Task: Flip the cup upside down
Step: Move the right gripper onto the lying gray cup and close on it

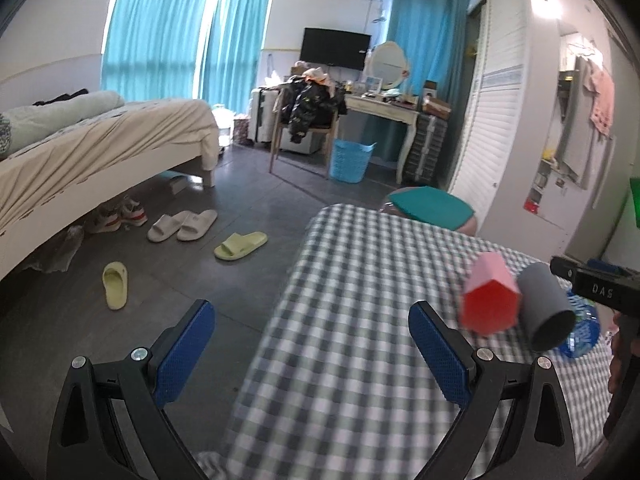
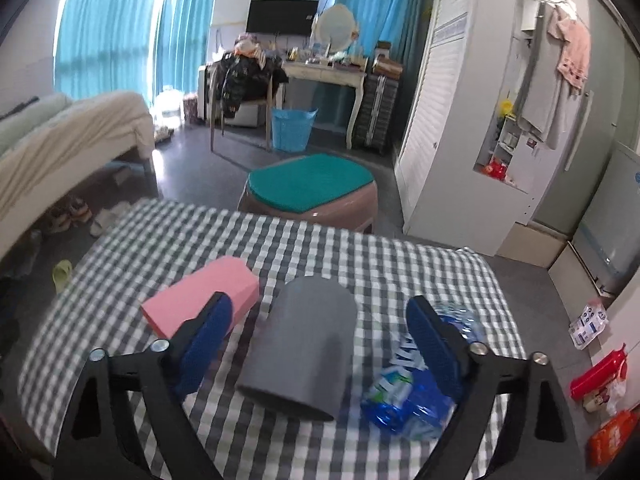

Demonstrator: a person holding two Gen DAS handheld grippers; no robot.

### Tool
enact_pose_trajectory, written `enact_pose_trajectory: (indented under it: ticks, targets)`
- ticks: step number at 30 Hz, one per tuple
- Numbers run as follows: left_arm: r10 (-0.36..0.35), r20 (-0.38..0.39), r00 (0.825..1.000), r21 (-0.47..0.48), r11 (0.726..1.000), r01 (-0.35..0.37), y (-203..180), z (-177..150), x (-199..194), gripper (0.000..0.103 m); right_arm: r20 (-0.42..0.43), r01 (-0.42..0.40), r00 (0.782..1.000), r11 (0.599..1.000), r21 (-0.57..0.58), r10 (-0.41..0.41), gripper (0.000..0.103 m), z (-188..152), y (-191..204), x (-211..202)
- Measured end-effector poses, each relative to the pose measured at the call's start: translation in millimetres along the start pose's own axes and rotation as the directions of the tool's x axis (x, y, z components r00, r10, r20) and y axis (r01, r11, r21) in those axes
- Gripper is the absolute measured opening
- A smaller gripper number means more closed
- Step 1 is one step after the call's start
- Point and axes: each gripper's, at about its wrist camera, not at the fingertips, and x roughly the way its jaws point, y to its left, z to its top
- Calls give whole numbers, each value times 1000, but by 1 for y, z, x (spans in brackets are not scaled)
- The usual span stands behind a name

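Note:
A grey cylindrical cup [image 2: 304, 344] lies on its side on the checked tablecloth [image 2: 360, 256], open mouth toward me; it also shows in the left wrist view [image 1: 546, 306]. My right gripper [image 2: 320, 344] is open, its blue pads on either side of the cup without touching it. A pink hexagonal cup [image 2: 200, 298] lies on its side just left of the grey cup, also seen in the left wrist view [image 1: 490, 300]. My left gripper [image 1: 312, 348] is open and empty over the table's left edge, well left of both cups.
A crumpled blue plastic bottle [image 2: 416, 388] lies right of the grey cup under the right finger. A stool with a teal cushion [image 2: 310, 186] stands past the table's far edge. Slippers [image 1: 240, 245] lie on the floor at left; a bed [image 1: 100, 148] beyond.

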Motion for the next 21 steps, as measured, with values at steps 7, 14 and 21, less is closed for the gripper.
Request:
enact_pose_trajectory:
  ticks: [7, 14, 21]
  targets:
    - [0, -29, 1000, -20, 1000, -1, 15, -1, 16, 100, -95, -8, 995, 1000, -24, 5, 75, -15, 16, 40]
    - [-14, -49, 999, -27, 1000, 13, 14, -3, 23, 100, -125, 66, 990, 997, -44, -71, 75, -24, 20, 57]
    - [-11, -50, 999, -33, 999, 9, 15, -7, 19, 100, -185, 118, 974, 991, -64, -128, 76, -28, 9, 77]
